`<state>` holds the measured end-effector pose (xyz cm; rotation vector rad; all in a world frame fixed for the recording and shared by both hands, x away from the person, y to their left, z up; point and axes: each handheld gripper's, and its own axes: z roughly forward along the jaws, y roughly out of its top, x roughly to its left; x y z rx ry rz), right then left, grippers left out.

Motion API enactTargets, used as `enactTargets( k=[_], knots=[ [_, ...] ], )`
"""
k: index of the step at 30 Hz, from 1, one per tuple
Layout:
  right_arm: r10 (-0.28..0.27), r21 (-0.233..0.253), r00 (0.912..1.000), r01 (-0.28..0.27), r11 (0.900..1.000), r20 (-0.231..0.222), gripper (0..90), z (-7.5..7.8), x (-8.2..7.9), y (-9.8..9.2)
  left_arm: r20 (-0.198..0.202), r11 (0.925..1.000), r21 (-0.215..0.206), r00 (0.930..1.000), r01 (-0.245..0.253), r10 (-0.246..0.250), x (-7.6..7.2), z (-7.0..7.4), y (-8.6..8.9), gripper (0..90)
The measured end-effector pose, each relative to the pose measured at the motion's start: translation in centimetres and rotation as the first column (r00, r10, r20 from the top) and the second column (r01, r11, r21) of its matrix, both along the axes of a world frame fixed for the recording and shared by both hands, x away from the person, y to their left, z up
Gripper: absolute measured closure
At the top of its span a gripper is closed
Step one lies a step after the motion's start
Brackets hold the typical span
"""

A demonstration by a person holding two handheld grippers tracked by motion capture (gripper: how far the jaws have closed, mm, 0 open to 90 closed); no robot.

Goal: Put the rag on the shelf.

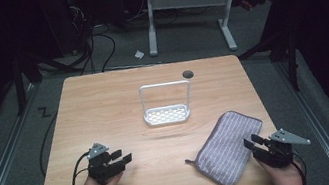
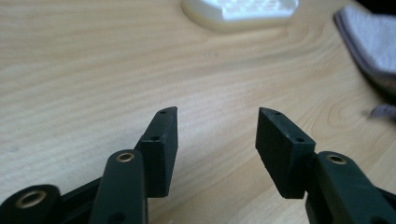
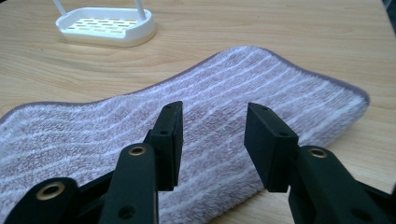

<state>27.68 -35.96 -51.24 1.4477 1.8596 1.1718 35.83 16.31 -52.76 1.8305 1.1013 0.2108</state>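
Observation:
A folded purple towel with white stripes [image 1: 228, 146] lies on the wooden table at the front right. A white rack [image 1: 166, 104] with a slotted base and a tall wire frame stands at the table's middle. My right gripper [image 1: 256, 141] is open at the towel's right edge, its jaws low over the cloth [image 3: 219, 116]. My left gripper [image 1: 123, 157] is open near the front left over bare wood, with nothing between its fingers [image 2: 161, 140]. The rack's base [image 2: 243, 10] and the towel's edge [image 2: 371, 42] lie ahead of it.
The wooden table [image 1: 104, 107] has a dark round grommet hole [image 1: 188, 74] near its far edge. Behind it stand a white desk frame [image 1: 187, 15] and cables on the grey floor. A cable trails from the left gripper over the table's front edge.

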Motion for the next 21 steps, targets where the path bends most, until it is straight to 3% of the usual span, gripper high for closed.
enactTargets(
  k=[4, 9, 11, 12, 14, 15, 17, 21],
  knots=[
    [0.013, -0.03, 0.9998, -0.013, 0.999, -0.012, 62.9, -0.2, -0.2, 0.4, 0.01, 0.9997, 0.016, 0.9998, 0.019, -0.019, 0.1, -0.1, -0.4, 49.7],
    [0.023, -0.056, 0.9963, -0.027, 0.998, -0.083, 69.9, -1.0, 0.4, 0.5, 0.0, 0.9987, 0.033, 0.9992, 0.04, -0.04, -0.1, -0.4, -1.0, 50.8],
    [0.021, -0.07, 0.9961, -0.027, 0.997, -0.086, 73.3, -1.1, 0.6, 0.6, 0.0, 0.999, 0.027, 0.9993, 0.037, -0.037, -0.1, -0.4, -0.9, 52.1],
    [0.015, -0.096, 0.9938, -0.026, 0.995, -0.11, 82.4, -1.0, 1.2, 0.6, -0.013, 0.999, 0.008, 0.9989, 0.045, -0.045, 0.0, -0.4, -0.8, 53.4],
    [0.009, -0.112, 0.9929, -0.023, 0.993, -0.119, 84.7, -1.0, 1.4, 0.6, -0.021, 0.9989, 0.001, 0.9986, 0.048, -0.048, 0.0, -0.5, -0.8, 56.5],
    [-0.019, -0.147, 0.9898, -0.002, 0.989, -0.141, 90.0, -1.3, 2.0, 0.4, -0.027, 0.9986, -0.01, 0.9983, 0.052, -0.052, 0.1, -0.6, -0.8, 58.9],
    [-0.03, -0.18, 0.9845, -0.002, 0.984, -0.173, 90.0, -1.8, 2.7, 0.4, -0.025, 0.9981, -0.027, 0.9981, 0.055, -0.055, 0.1, -0.5, -0.8, 61.2],
    [-0.009, -0.183, 0.9838, -0.024, 0.983, -0.179, 90.0, -2.0, 3.7, 0.7, -0.031, 0.9979, -0.02, 0.9975, 0.062, -0.063, 0.0, -0.4, -1.3, 61.5]
  ],
)
